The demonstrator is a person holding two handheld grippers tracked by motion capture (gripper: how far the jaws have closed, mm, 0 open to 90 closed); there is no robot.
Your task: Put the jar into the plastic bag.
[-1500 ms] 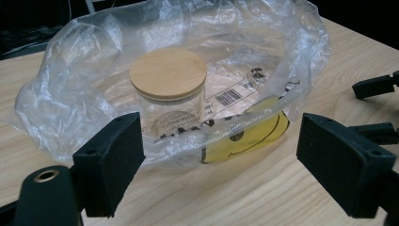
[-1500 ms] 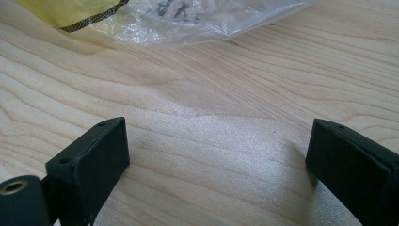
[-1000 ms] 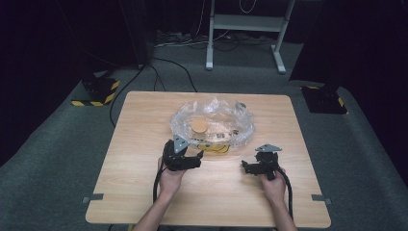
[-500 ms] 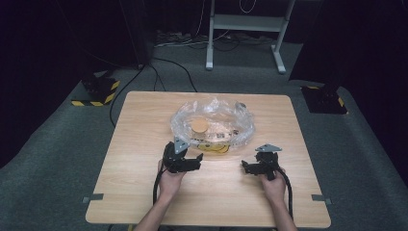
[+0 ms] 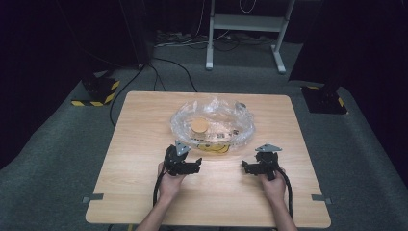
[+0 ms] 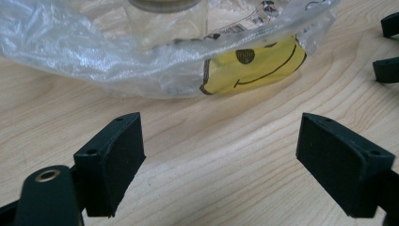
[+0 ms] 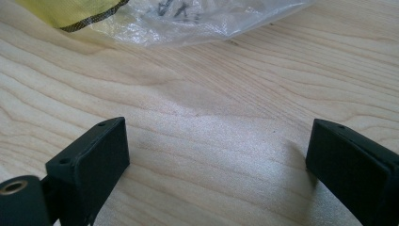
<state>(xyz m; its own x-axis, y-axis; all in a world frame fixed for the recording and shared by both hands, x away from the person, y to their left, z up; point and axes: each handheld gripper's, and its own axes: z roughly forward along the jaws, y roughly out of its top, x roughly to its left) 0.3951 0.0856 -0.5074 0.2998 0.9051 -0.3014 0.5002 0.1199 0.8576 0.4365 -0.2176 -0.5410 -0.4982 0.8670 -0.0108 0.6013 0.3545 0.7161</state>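
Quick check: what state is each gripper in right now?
Left gripper: open, holding nothing, just short of the bag.
Right gripper: open, holding nothing, over bare table.

We see a wooden table [image 5: 144,192] with light grain, standing on a grey carpet floor [image 5: 57,159]. On its far middle part lies a crumpled clear plastic bag [image 5: 214,126]. Inside the bag there is a jar with a tan lid [image 5: 199,126], and at its near edge a yellow piece with a smiling face [image 6: 254,63] rests on the wood.
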